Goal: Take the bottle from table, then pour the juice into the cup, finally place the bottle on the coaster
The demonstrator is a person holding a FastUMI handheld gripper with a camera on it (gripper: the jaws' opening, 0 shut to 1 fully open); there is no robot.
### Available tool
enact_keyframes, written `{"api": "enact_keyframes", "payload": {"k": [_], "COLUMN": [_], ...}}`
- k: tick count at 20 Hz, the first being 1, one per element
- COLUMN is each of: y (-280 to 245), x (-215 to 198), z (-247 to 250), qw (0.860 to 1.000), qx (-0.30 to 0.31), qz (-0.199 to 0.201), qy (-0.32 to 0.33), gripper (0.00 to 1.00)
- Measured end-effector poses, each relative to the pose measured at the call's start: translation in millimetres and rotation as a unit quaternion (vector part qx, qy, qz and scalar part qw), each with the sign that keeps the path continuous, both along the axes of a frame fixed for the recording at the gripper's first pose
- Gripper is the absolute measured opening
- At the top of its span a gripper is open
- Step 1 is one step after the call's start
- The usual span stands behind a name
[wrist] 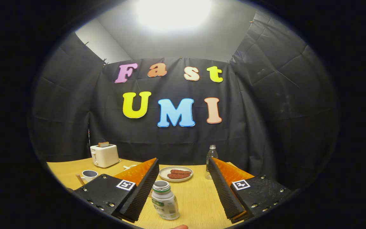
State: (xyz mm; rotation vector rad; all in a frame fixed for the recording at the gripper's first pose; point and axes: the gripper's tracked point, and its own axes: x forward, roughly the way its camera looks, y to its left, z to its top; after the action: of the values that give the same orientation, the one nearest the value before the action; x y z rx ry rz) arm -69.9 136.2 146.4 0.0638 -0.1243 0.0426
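A small white juice bottle [165,200] with a green band and no cap stands upright on the wooden table [199,197]. It sits between my fingers, close to the left pad [145,187] and well apart from the right one. My gripper [183,161] is open wide, and neither pad presses on the bottle. A white cup [89,175] with a dark inside stands on the table beyond the left finger, off to its left. A small brownish edge peeks out beside the left finger behind the bottle; I cannot tell what it is.
A white plate [175,173] with sausages lies just ahead of the fingertips. A clear plastic bottle [211,161] stands by the right fingertip. A white toaster [104,155] with toast in it stands at the back left. A person's fingertip [178,226] shows below the bottle.
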Motion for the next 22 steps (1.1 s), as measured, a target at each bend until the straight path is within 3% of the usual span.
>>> {"api": "enact_keyframes", "payload": {"k": [8,15,22], "y": [45,51,49], "x": [9,31,45], "z": [-49,-118,-149], "qw": [0.999,0.994,0.993], "qx": [0.001,0.014,0.026], "qz": [0.039,0.040,0.045], "qy": [0.036,0.098,0.107], "gripper": [0.95,0.95,0.95]}}
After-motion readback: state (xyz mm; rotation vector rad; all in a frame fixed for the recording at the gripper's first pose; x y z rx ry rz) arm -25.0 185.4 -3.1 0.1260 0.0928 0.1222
